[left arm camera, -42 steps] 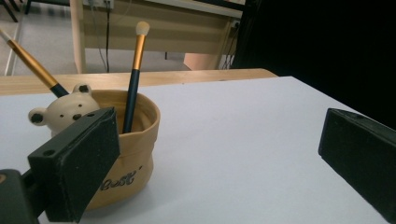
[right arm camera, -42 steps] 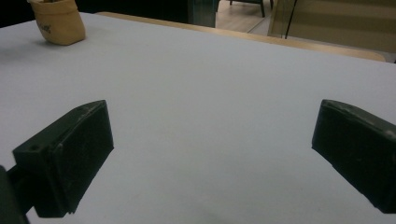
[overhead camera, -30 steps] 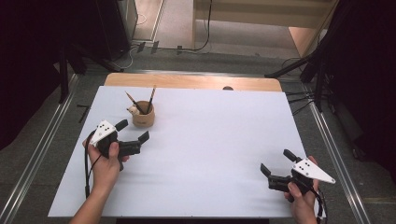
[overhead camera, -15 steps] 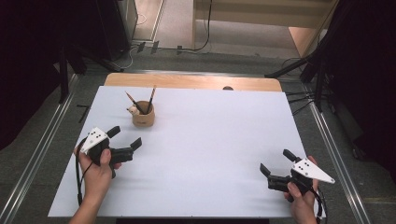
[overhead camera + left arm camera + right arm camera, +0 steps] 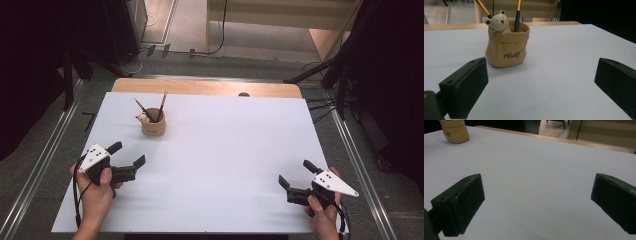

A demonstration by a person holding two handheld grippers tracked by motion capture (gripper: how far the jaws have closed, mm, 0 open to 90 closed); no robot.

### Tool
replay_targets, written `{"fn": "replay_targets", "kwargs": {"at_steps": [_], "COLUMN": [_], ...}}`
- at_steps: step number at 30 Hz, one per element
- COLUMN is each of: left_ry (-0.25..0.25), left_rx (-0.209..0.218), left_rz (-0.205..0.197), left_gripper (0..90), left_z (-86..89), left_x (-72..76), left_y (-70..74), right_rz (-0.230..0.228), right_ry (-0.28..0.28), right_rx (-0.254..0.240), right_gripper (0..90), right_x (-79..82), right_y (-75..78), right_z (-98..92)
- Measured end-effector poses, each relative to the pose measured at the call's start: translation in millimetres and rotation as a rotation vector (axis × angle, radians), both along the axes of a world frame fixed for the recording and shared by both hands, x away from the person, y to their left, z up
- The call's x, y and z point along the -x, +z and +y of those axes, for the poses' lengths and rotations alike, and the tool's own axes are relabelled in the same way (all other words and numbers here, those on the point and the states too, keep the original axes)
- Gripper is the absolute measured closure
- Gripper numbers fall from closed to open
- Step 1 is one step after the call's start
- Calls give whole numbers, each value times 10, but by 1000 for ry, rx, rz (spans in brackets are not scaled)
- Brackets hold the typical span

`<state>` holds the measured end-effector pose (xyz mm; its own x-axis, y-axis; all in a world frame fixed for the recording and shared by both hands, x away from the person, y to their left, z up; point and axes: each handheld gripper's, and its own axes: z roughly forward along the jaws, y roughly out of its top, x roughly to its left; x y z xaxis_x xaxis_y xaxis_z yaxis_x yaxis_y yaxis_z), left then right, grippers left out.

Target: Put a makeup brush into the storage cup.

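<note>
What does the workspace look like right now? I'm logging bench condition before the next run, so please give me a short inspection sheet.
Surface: white sheet covers a wooden table; flat, no marks seen.
Job's things: tan pen holder with a bear figure, upright, holding two pencils.
Clutter: nothing seen.
Grippers: left gripper near the front left of the sheet, jaws wide apart, empty, pointed at the holder; right gripper at the front right, jaws wide apart, empty.
Cables: one trails from each gripper by the hands; more lie on the floor beyond the table.
Surroundings: grey floor, metal rails along both sides, dark stands and curtains.
</note>
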<state>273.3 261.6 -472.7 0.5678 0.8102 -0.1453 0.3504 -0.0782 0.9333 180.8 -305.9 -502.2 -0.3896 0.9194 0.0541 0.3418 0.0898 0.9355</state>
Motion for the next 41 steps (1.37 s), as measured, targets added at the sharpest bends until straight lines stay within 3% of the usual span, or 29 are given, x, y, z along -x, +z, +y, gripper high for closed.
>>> {"fn": "replay_targets", "kwargs": {"at_steps": [22,27,31,34,41], "left_ry": [-2,3,19,23,36], "left_rx": [-24,-8,-32,-10,-6], "left_rz": [-16,-17,-26,-24,-15], "left_gripper": [0,0,0,0,0], "left_z": [274,339,364,402,433], "left_x": [312,374,402,410,390], "left_y": [-45,-62,-49,-33,-39], "right_rz": [4,5,6,11,10], "right_ry": [-8,-8,-7,-10,-18], "right_rx": [0,4,8,9,4], "right_gripper": [0,0,0,0,0], "right_x": [-4,-4,-7,-10,-6], "right_y": [-1,-6,-16,-24,-28], "right_z": [-9,2,7,7,-3]}}
